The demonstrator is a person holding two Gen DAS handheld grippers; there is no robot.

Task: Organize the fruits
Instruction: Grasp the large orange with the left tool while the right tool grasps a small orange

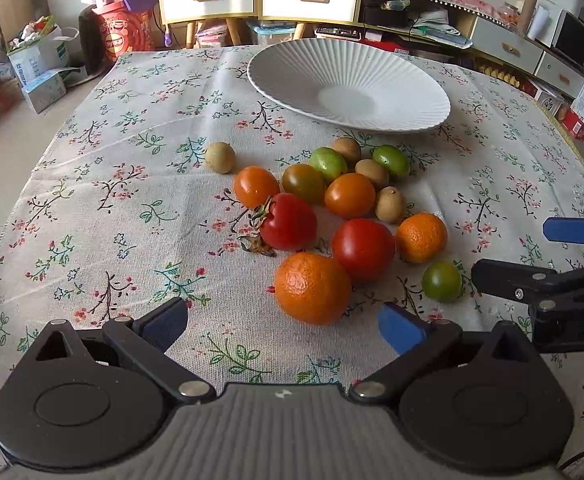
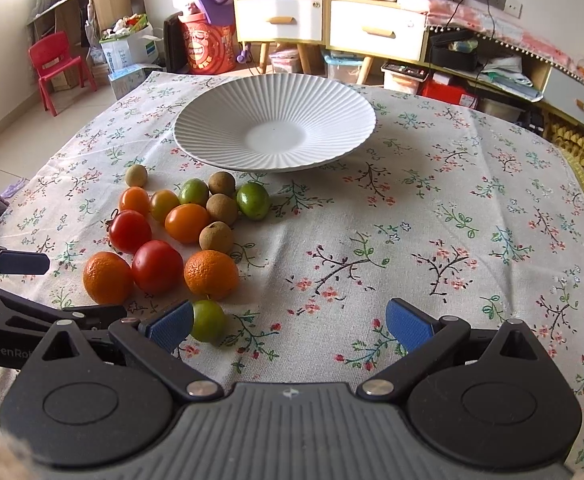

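A white ribbed plate (image 1: 332,60) (image 2: 211,120) sits empty at the far side of the floral tablecloth. In front of it lies a loose cluster of fruit: two mandarins (image 1: 312,288) (image 1: 420,237), two red tomatoes (image 1: 363,249) (image 1: 287,222), orange and green tomatoes and brown longans. My left gripper (image 1: 283,326) is open, and the nearest mandarin lies just ahead of its fingers. Open as well, my right gripper (image 2: 289,325) has its left pad (image 2: 171,326) beside a small green tomato (image 2: 208,321) (image 1: 442,281). Neither gripper holds anything.
One longan (image 1: 220,157) lies apart, left of the cluster. The tablecloth's right half (image 2: 452,240) carries no fruit. Beyond the table stand a drawer cabinet (image 2: 332,24), a red chair (image 2: 55,64), boxes and low shelves.
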